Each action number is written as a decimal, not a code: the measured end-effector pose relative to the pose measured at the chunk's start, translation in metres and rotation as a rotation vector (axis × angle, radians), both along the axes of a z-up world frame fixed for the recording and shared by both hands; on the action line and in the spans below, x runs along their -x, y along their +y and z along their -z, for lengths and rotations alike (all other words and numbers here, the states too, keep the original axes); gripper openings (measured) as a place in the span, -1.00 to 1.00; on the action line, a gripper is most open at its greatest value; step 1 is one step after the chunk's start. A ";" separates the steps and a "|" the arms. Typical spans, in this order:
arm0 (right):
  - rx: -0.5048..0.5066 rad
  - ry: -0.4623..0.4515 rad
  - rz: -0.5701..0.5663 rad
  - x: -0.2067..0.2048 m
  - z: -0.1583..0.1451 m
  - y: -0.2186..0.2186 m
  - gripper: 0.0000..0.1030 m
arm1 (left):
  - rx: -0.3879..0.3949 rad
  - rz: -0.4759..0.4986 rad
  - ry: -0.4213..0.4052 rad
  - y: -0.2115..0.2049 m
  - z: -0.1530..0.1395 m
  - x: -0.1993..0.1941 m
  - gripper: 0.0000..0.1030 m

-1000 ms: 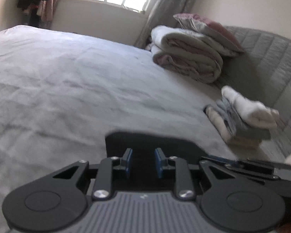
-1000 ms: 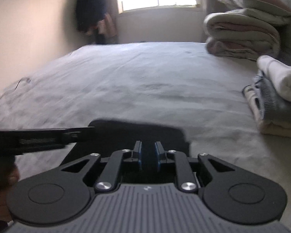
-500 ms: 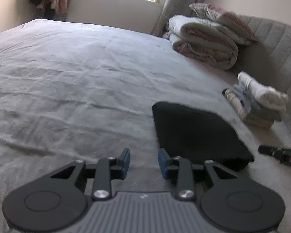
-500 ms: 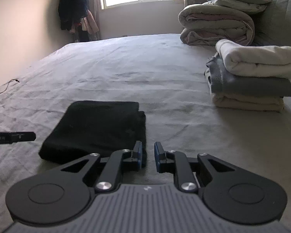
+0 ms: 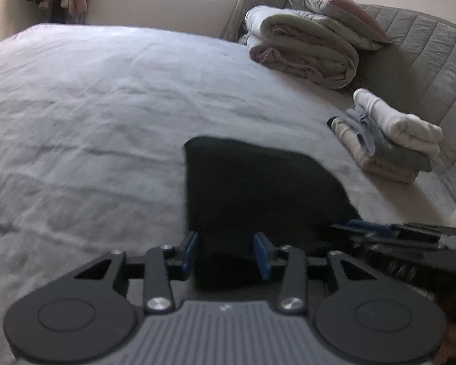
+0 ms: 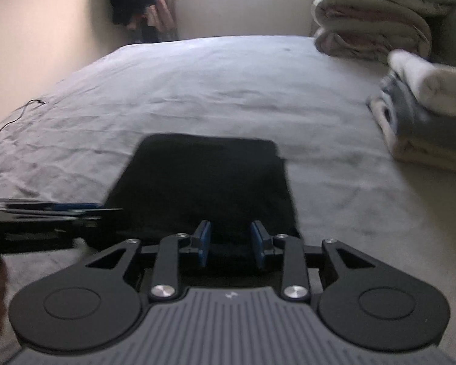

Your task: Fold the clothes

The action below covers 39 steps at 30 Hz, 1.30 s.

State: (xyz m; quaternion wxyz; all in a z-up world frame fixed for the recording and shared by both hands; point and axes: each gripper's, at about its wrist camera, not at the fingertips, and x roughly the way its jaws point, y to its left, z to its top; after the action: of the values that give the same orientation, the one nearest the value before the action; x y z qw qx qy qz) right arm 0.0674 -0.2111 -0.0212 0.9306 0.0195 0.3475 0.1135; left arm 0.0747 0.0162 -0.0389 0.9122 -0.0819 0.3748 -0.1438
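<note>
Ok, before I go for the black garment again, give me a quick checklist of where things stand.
1. Left tool open: ok, the blue pads stand apart after just opening, the cloth's near edge between them, not pinched.
2. Right tool open: ok, also just opened, cloth edge between the pads.
3. Black garment folded flat on the bed: ok, a neat rectangle.
4. Both tools at the near edge, side by side: ok, each shows in the other's view.
5. Stack of folded clothes undisturbed: ok, it sits apart from the garment.
6. Fold edges aligned underneath: cannot tell.
</note>
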 end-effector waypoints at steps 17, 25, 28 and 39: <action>-0.479 0.256 0.150 0.008 0.004 -0.130 -0.01 | 0.386 -0.005 0.214 0.094 0.007 -0.018 0.35; -0.704 0.328 0.185 -0.031 0.025 -0.128 -0.02 | 0.504 0.008 0.227 0.078 0.023 -0.055 0.27; -0.763 0.331 0.185 -0.048 0.031 -0.126 -0.02 | 0.545 0.006 0.226 0.074 0.029 -0.069 0.15; -0.838 0.318 0.144 -0.072 0.048 -0.097 -0.60 | 0.677 -0.041 0.201 0.051 0.054 -0.098 -0.46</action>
State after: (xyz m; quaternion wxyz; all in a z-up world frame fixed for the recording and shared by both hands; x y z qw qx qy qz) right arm 0.1391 -0.3078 -0.0688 0.7828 0.4359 0.4081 0.1749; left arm 0.1725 0.0675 -0.0932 0.7945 -0.4010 0.3922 -0.2329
